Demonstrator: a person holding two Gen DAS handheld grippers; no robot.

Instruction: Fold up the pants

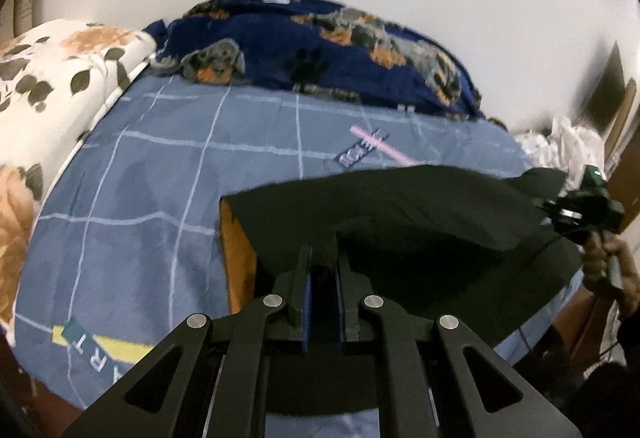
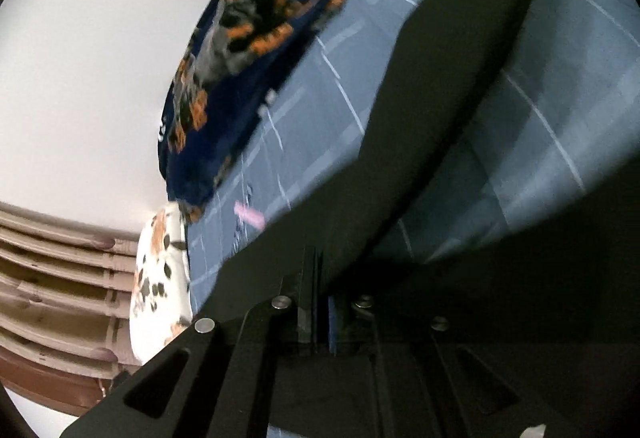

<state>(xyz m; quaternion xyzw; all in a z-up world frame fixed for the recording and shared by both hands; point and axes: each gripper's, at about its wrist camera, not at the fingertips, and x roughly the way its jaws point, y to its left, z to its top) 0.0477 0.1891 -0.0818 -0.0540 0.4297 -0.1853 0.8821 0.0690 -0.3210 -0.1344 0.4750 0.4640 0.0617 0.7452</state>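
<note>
Black pants (image 1: 400,206) with an orange side stripe (image 1: 238,258) lie partly on the blue checked bed sheet (image 1: 160,178), one layer lifted. My left gripper (image 1: 324,262) is shut on an edge of the black fabric, held above the bed. My right gripper shows at the far right of the left wrist view (image 1: 588,214), gripping the pants' other end. In the right wrist view my right gripper (image 2: 322,278) is shut on the black pants (image 2: 440,98), which stretch up and to the right as a taut band over the sheet (image 2: 540,142).
A navy dog-print blanket (image 1: 320,50) lies along the far side against a white wall. A white floral pillow (image 1: 60,86) sits at the left. White crumpled things (image 1: 568,142) lie off the bed's right. A brown slatted headboard (image 2: 52,278) shows in the right wrist view.
</note>
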